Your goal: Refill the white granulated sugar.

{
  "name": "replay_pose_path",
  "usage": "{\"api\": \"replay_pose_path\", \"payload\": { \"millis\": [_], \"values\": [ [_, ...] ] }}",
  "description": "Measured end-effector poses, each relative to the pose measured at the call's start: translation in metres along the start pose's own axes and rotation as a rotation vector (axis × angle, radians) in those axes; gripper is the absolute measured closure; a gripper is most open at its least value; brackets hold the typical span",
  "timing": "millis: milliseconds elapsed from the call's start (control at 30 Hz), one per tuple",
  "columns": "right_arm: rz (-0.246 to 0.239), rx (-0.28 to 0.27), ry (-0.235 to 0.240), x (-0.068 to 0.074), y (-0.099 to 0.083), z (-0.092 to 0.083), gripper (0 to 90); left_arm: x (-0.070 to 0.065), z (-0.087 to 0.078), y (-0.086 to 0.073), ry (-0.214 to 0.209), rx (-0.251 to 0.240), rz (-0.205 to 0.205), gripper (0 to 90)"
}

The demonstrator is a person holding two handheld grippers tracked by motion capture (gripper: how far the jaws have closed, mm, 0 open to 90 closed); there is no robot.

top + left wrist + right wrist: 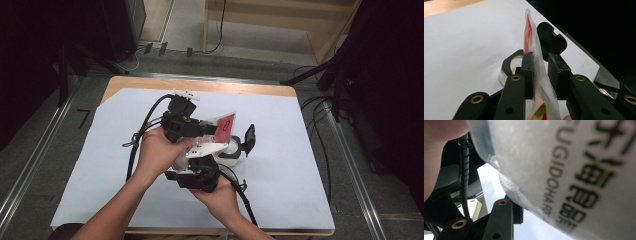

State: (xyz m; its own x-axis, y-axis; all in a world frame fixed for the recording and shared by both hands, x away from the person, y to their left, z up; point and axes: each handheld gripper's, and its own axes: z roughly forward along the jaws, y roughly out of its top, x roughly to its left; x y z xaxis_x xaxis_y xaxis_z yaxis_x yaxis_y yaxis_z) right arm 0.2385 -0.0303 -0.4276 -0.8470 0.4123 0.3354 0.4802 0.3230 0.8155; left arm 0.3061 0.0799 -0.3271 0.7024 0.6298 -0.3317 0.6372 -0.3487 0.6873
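A white sheet (120,165) covers most of the wooden table (150,81). Black cables (320,130) trail over the floor to its right, and a pale wooden frame (280,20) stands far behind.

The packet (225,128) I'm working on is a flat sealed pouch, red on one face with a ringed mark, white and translucent at its crimped edges (537,53). It stands on edge above the white-covered tabletop (280,165), tilted, lifted off the surface. Its other face (564,167) is pale with dark printed lettering, very close and blurred.
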Motion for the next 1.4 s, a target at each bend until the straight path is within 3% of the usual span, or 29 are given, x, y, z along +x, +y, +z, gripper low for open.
{"api": "replay_pose_path", "payload": {
  "millis": [667, 1233, 1400],
  "values": [
    [0.001, 0.005, -0.005, 0.0007, 0.0012, 0.0001, 64.1, 0.0019, -0.0002, 0.0001, -0.007, -0.010, -0.014, 75.9],
    [0.010, -0.007, -0.002, -0.0007, 0.0026, -0.0010, 64.0, -0.0003, 0.0015, 0.0044, 0.001, -0.009, -0.002, 76.1],
    [-0.016, -0.005, -0.021, 0.0015, 0.0028, -0.0010, 63.6, 0.0000, 0.0006, 0.0053, -0.003, -0.008, -0.002, 76.6]
  ]
}}
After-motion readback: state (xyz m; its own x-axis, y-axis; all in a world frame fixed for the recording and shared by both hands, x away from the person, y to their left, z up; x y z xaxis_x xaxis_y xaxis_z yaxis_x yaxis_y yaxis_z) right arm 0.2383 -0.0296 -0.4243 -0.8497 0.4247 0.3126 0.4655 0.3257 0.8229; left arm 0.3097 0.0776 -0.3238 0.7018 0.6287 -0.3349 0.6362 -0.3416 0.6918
